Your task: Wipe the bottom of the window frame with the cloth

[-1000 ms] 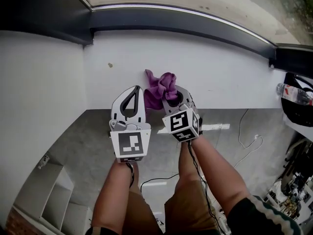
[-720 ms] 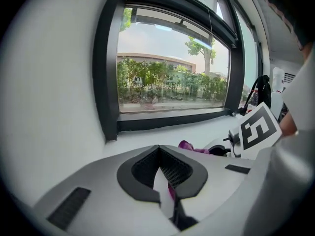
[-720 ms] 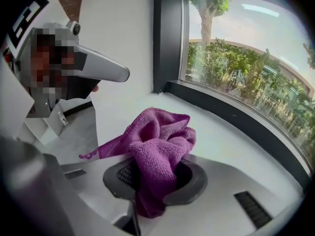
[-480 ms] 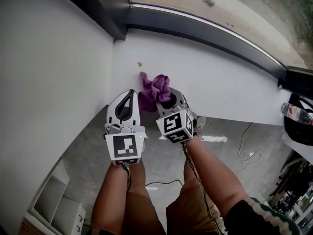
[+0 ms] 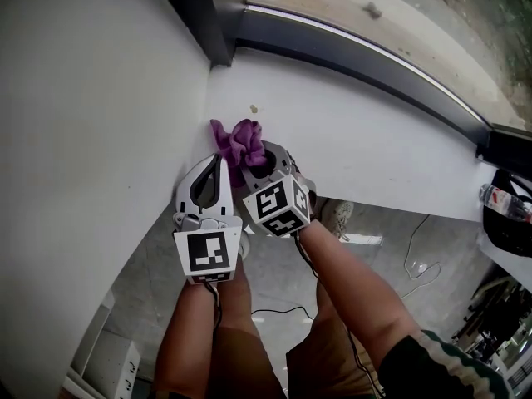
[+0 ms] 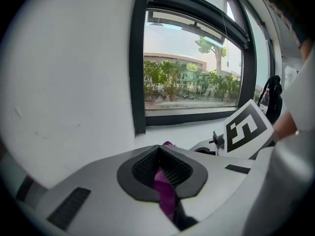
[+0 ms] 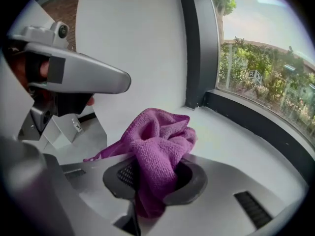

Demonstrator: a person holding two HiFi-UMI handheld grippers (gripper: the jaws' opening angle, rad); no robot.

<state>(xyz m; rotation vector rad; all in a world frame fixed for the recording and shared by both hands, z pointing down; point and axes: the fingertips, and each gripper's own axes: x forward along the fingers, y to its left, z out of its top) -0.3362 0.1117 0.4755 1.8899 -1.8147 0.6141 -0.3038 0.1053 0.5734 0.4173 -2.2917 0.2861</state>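
A crumpled purple cloth point(image 5: 237, 142) rests on the white sill point(image 5: 357, 144), close to the left wall. My right gripper point(image 5: 261, 155) is shut on the cloth point(image 7: 160, 149), which bunches up out of its jaws. My left gripper point(image 5: 216, 166) lies just left of it with jaws shut and nothing held. A strip of the cloth point(image 6: 164, 191) shows through the gap behind its tips. The dark bottom rail of the window frame point(image 5: 366, 52) runs along the far edge of the sill, well beyond the cloth. It meets a dark upright point(image 5: 198, 11) in the left corner.
A white wall point(image 5: 91, 123) closes off the left side right beside the left gripper. A small speck point(image 5: 253, 108) lies on the sill beyond the cloth. At far right are a water bottle point(image 5: 501, 199) and a black bag point(image 5: 509, 227). A cable point(image 5: 414, 252) trails on the floor below.
Both grippers and the cloth have moved left along the sill, from its middle to the corner by the left wall. The right gripper stays shut on the cloth.
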